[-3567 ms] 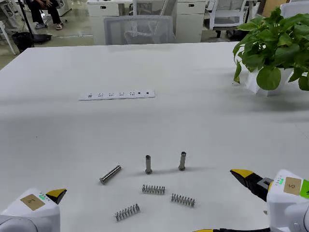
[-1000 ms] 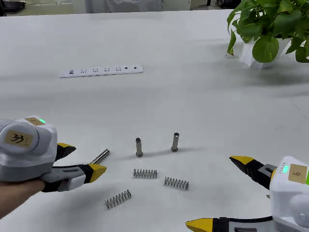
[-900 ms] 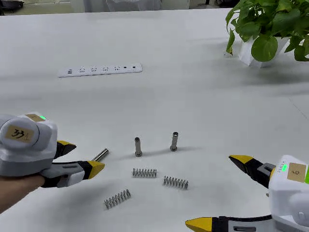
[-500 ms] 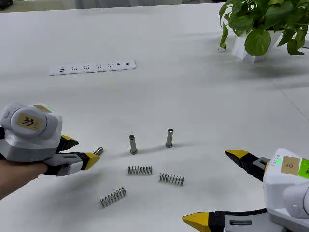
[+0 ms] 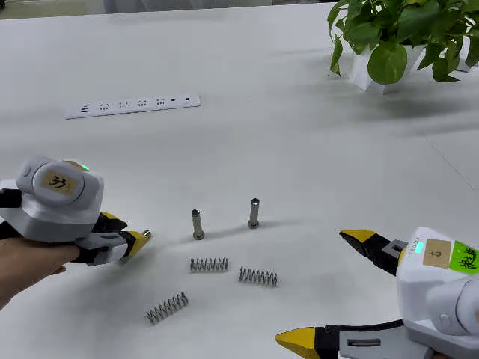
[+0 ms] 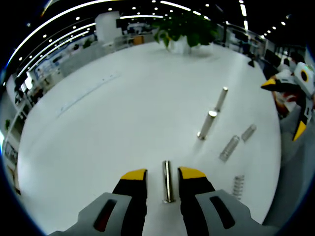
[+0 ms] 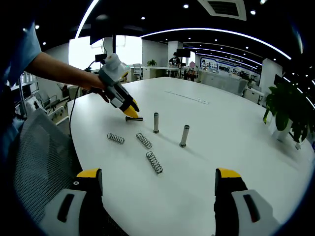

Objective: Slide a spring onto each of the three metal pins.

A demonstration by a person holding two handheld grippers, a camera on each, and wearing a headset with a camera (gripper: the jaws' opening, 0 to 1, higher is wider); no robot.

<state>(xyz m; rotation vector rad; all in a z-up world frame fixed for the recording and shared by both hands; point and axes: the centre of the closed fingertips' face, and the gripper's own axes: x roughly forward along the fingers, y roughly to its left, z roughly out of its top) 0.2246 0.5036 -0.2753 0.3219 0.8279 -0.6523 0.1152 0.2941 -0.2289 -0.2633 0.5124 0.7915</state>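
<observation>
White table: left tongs spread astride the lying steel pin beside two upright steel pins, right tongs gaping, idle; the smooth round pin could roll or squirt out if pinched off-centre.

Left tongs are showing a white housing, a tan "33" label and a green light glowing. Right tongs are wearing tan and green stickers. Both are sporting black jaws, yellow tips. The person is wearing a blue sleeve.
</observation>
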